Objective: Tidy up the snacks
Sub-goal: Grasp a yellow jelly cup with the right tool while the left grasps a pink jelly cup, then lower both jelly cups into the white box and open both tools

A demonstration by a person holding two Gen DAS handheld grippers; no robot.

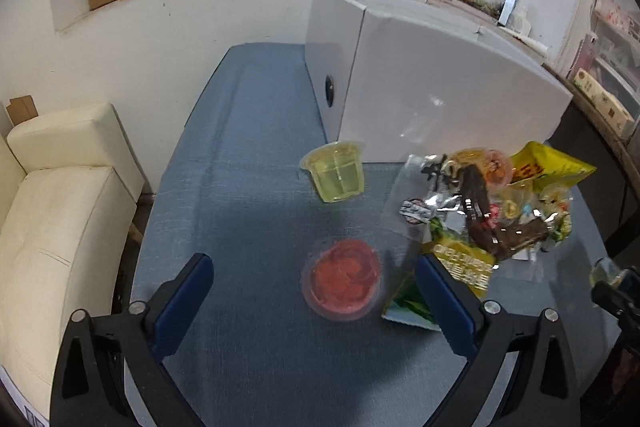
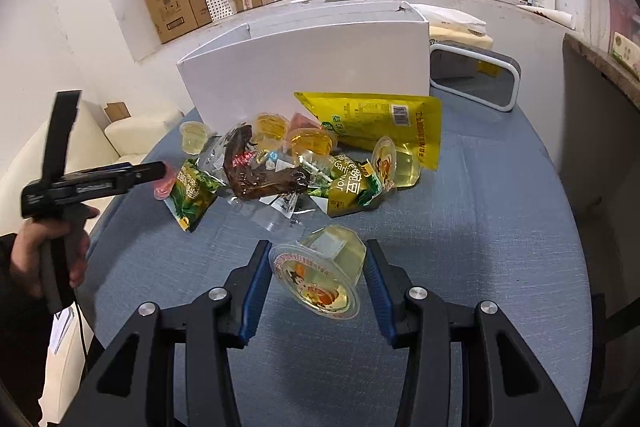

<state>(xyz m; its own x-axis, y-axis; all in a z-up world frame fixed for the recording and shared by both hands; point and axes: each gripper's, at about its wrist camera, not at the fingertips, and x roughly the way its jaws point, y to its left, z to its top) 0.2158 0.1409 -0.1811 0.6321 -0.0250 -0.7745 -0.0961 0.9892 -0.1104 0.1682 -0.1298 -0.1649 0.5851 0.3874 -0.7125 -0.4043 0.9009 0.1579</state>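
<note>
**Two grippers over a heap of snacks**

Two blue-padded grippers work above a blue woven tablecloth point(image 2: 460, 227). The right gripper point(image 2: 318, 277) is clamped on a clear, faceted yellow jelly cup point(image 2: 324, 267), tilted so its round printed foil lid faces the camera. The left gripper point(image 1: 316, 291) has its jaws spread wide apart, holding nothing; between them, lying on the cloth, sits a round red jelly cup point(image 1: 342, 277). Just beyond stands a pale yellow jelly cup point(image 1: 336, 175), upright and apart from the rest. Farther on lies the snack pile point(image 2: 288, 167): crinkled foil packets, more jelly cups and a glossy yellow pouch point(image 2: 380, 123). Behind it stands a smooth white cardboard box point(image 2: 304, 67).
</note>
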